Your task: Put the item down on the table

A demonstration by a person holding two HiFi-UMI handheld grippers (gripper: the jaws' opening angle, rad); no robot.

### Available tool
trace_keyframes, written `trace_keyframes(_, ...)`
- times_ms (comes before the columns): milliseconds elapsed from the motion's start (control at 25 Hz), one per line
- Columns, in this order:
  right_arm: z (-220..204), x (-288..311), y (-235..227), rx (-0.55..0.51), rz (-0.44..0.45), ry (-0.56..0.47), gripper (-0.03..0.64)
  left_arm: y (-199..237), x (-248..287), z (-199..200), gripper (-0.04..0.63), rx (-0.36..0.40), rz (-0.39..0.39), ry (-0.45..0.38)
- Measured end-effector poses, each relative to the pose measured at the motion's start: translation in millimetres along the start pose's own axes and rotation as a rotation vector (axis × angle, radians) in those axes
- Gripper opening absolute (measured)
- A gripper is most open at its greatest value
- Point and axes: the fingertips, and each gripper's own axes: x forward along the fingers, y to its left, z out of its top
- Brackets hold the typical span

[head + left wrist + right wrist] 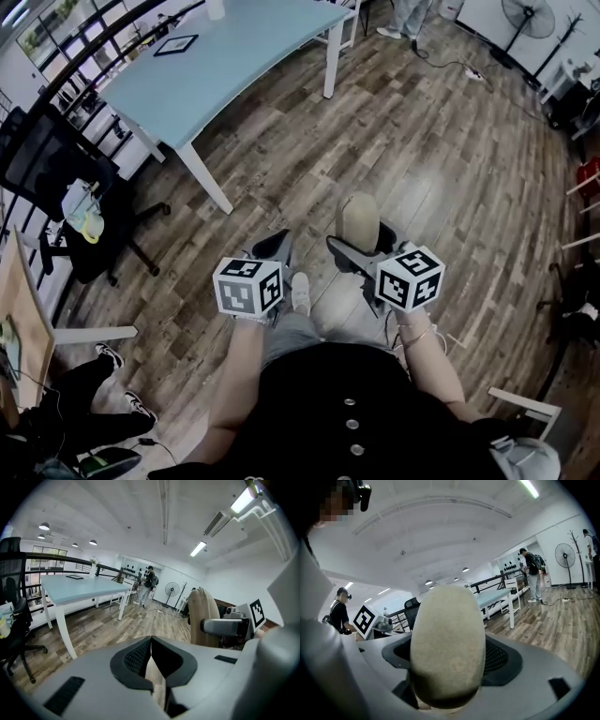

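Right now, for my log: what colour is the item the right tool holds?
The item is plain beige; right gripper view shows it best.

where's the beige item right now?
The beige item is clamped in the right gripper, right of centre in the head view, over the wooden floor and well short of the light-blue table at upper left.

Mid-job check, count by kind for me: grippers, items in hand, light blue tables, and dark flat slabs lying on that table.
Grippers: 2, left gripper and right gripper
beige item, held: 1
light blue table: 1
dark flat slab on it: 1
Total: 5
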Motion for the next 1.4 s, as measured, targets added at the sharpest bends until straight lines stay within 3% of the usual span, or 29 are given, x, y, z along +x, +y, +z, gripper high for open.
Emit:
trace_keyframes(280, 53, 59, -32, -0.024, -0.024, -0.042, 0.405, 45, 48, 70, 0.020, 0.037, -0.033, -0.035)
trace_keyframes(600, 94, 117, -57, -0.020, -0.051, -0.092, 0.405, 86, 88, 121, 0.020, 0.073, -0.085, -0.027)
trace_keyframes(880, 94, 148, -74, -0.011, -0.070, -0.043, 0.405, 113, 97, 132, 0.020, 0.066, -0.096, -0.037)
trace_keyframes(1400, 118, 211, -104, 0.015, -0.002, -0.014, 0.407, 156, 132, 143, 0.020, 0.028, -0.043, 0.017)
